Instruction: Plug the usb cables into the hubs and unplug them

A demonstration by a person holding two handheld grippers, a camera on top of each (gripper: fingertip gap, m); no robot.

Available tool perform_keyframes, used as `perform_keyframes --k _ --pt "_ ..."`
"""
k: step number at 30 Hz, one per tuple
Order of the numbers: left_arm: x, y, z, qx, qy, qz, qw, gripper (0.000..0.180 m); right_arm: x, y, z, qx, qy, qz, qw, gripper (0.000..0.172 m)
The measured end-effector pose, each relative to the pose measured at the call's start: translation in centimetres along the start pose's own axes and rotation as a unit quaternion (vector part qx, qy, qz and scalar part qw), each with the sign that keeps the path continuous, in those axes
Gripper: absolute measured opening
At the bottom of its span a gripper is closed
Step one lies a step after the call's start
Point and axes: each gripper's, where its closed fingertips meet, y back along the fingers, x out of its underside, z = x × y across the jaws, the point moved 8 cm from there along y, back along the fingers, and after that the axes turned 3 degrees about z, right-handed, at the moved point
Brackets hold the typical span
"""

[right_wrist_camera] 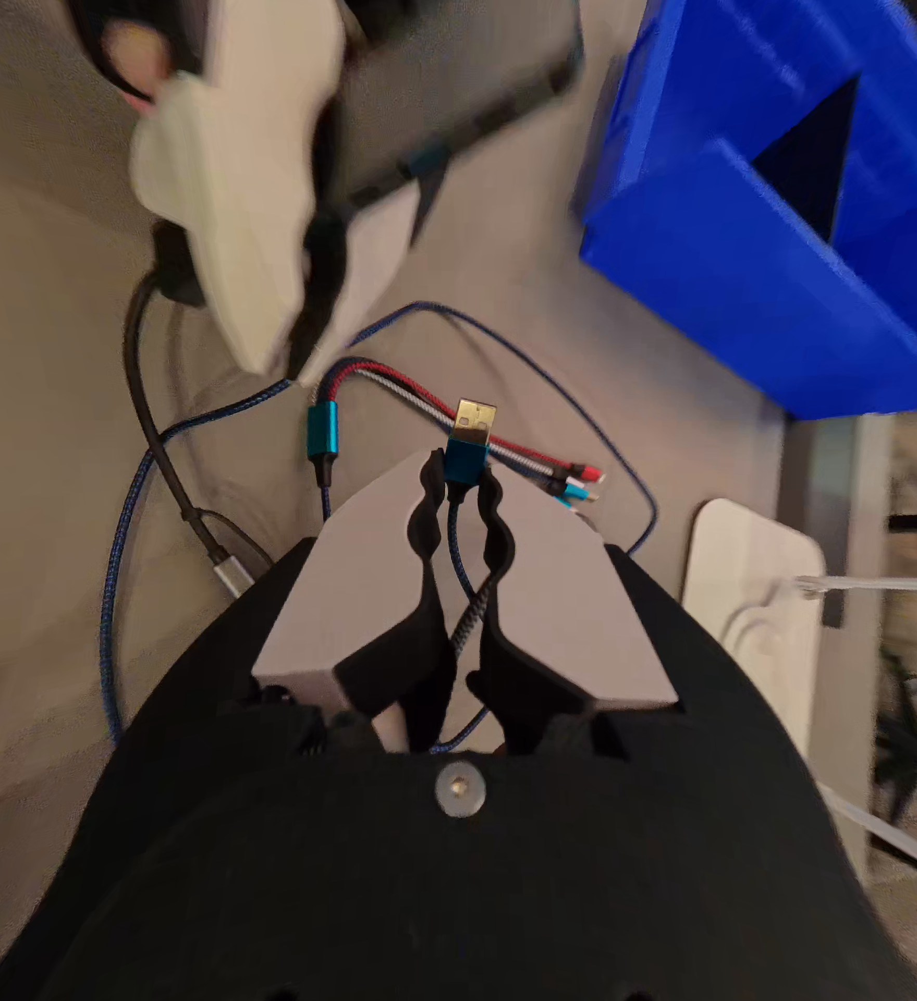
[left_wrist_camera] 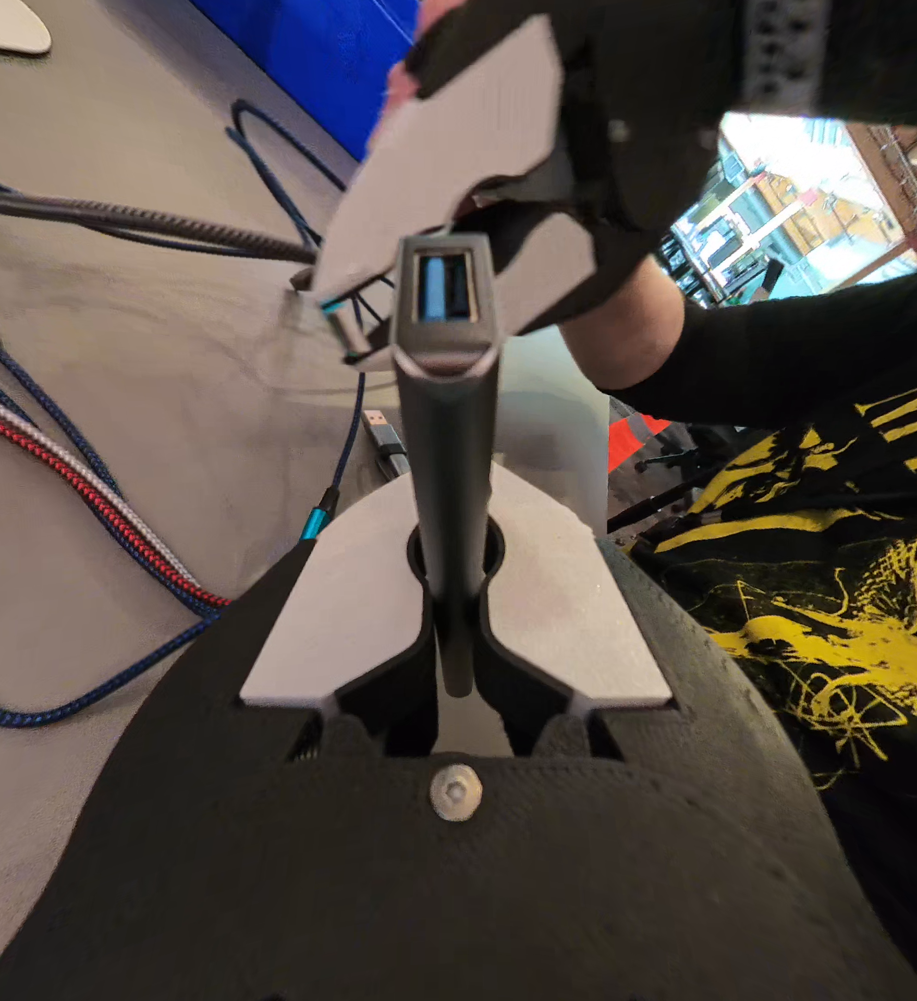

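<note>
Above the grey bench (left_wrist_camera: 120, 336), the left tongs (left_wrist_camera: 453, 547) grip a dark grey hub (left_wrist_camera: 448, 460) on both sides, holding it lengthwise so its end port (left_wrist_camera: 442, 287) faces away from the camera. The right tongs (right_wrist_camera: 459, 476) pinch the teal shell of a USB plug (right_wrist_camera: 469, 439), its gold tip free and its braided blue cable (right_wrist_camera: 459, 547) running back between the fingers. That plug sits just left of the hub's port, not inserted. Red, white and blue cables (left_wrist_camera: 93, 487) lie on the bench near a blue bin (right_wrist_camera: 743, 271).

Left gripper (left_wrist_camera: 453, 547) clamps grey hub (left_wrist_camera: 448, 433) — port facing out.
</note>
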Motion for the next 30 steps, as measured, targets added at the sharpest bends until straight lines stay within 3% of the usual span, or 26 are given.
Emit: perform_keyframes --k 11,30 --pt "0.0 -1.3 -0.9 -0.054 -0.044 0.048 0.996 0.011 -4.4 1.9 3.1 0.145 0.116 0.070 0.980 0.012" --pt "0.6 -2.2 -0.7 -0.096 -0.028 0.112 0.989 0.011 -5.4 0.8 4.5 0.152 0.175 0.192 0.954 0.012"
